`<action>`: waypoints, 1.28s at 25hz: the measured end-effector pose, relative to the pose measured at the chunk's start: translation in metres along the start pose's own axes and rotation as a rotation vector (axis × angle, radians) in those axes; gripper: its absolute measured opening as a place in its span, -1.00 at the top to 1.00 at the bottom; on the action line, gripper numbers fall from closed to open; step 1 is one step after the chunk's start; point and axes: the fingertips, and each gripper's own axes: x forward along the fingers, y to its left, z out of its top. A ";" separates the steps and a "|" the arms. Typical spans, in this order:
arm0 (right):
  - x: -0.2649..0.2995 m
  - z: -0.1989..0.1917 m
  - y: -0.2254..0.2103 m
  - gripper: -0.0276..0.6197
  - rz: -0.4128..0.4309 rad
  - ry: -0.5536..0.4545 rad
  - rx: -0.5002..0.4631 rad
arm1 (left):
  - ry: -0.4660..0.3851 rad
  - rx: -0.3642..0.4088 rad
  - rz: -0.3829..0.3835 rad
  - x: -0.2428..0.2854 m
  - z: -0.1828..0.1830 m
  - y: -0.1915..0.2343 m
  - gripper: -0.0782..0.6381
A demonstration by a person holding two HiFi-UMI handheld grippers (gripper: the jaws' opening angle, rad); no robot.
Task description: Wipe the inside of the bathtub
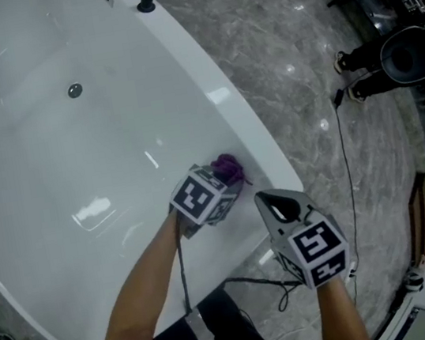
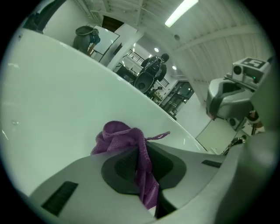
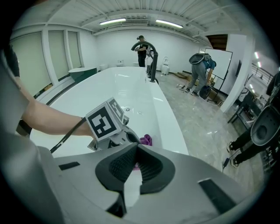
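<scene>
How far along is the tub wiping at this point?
Done: the purple cloth is clamped in the left gripper. In hand: it is pressed against the bathtub inner wall, just below the rim. The right gripper is shut and empty, above that rim. Left: the white surface shows no wiped patch, and the cloth is well away from the drain.

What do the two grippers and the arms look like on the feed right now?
Both the left gripper and right gripper are grey plastic with black ribbed pads, each carrying a white cube of black square markers. Black cables trail back. Forearms are bare, no sleeves.
</scene>
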 end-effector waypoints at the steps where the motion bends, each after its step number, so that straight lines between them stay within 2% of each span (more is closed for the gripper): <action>1: 0.001 0.000 -0.001 0.90 -0.002 0.000 0.003 | 0.019 -0.010 -0.034 0.003 -0.005 -0.006 0.65; 4: 0.002 -0.001 -0.004 0.90 -0.005 0.006 -0.001 | 0.050 -0.042 -0.075 0.007 -0.019 -0.012 0.65; 10: 0.011 0.000 -0.004 0.90 0.005 0.012 0.012 | 0.135 -0.056 -0.080 0.009 -0.047 -0.007 0.65; 15: 0.016 0.004 -0.005 0.90 0.006 0.020 0.016 | 0.154 -0.113 -0.045 0.006 -0.071 0.008 0.65; 25: 0.034 0.000 0.001 0.90 0.019 0.053 0.018 | 0.199 -0.220 0.051 0.006 -0.124 0.065 0.65; 32: 0.045 -0.005 0.006 0.90 0.015 0.082 0.014 | 0.244 -0.226 0.105 0.007 -0.153 0.100 0.65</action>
